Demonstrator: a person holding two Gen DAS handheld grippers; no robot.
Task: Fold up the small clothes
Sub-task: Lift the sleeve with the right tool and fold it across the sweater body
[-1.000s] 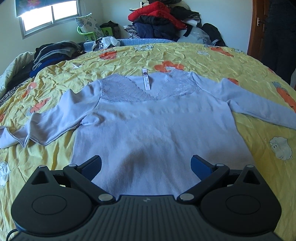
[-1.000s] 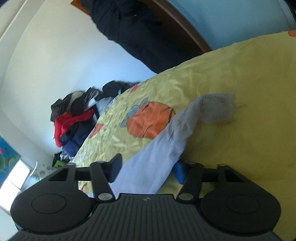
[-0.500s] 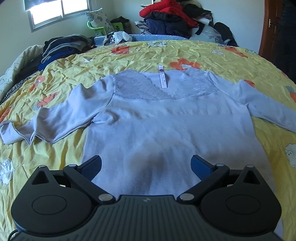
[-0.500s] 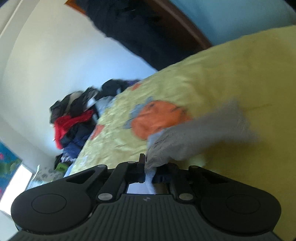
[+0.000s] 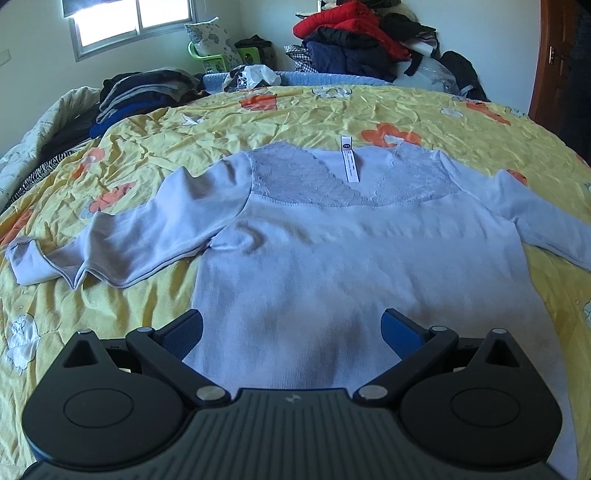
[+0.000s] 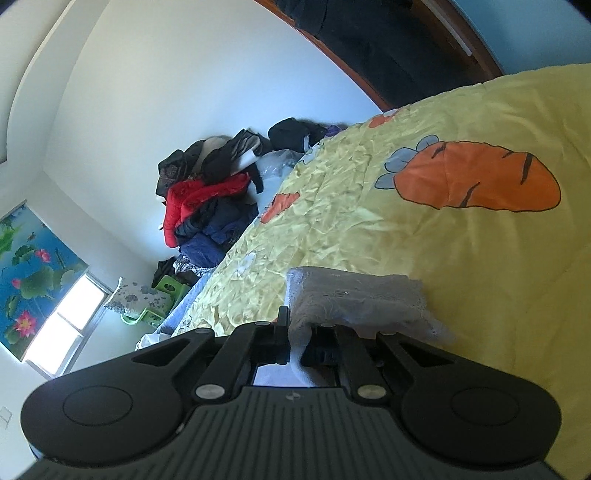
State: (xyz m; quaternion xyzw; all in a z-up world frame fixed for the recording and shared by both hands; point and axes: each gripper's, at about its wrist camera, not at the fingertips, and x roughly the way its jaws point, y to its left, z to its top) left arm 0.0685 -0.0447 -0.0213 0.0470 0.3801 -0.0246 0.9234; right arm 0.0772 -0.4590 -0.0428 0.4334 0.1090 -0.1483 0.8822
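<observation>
A pale lilac long-sleeved top (image 5: pixel 332 258) with a lace yoke lies flat on the yellow bedspread (image 5: pixel 147 155), neck away from me, a white label at the collar. Its left sleeve (image 5: pixel 122 243) is spread out to the left. My left gripper (image 5: pixel 291 328) is open and empty, hovering over the top's hem. In the right wrist view my right gripper (image 6: pixel 295 347) is shut on the lace cuff of the right sleeve (image 6: pixel 354 299), lifted off the bedspread (image 6: pixel 461 258).
Piles of dark and red clothes (image 5: pixel 351 40) stand beyond the bed's far edge, folded dark clothes (image 5: pixel 140 92) at the far left. A green crate (image 5: pixel 218 59) and a window (image 5: pixel 133 18) are behind. A brown door (image 5: pixel 550 62) is at the right.
My right gripper closed on the right sleeve's cuff and lifted it. My left gripper stayed open and shifted a little to the left over the hem.
</observation>
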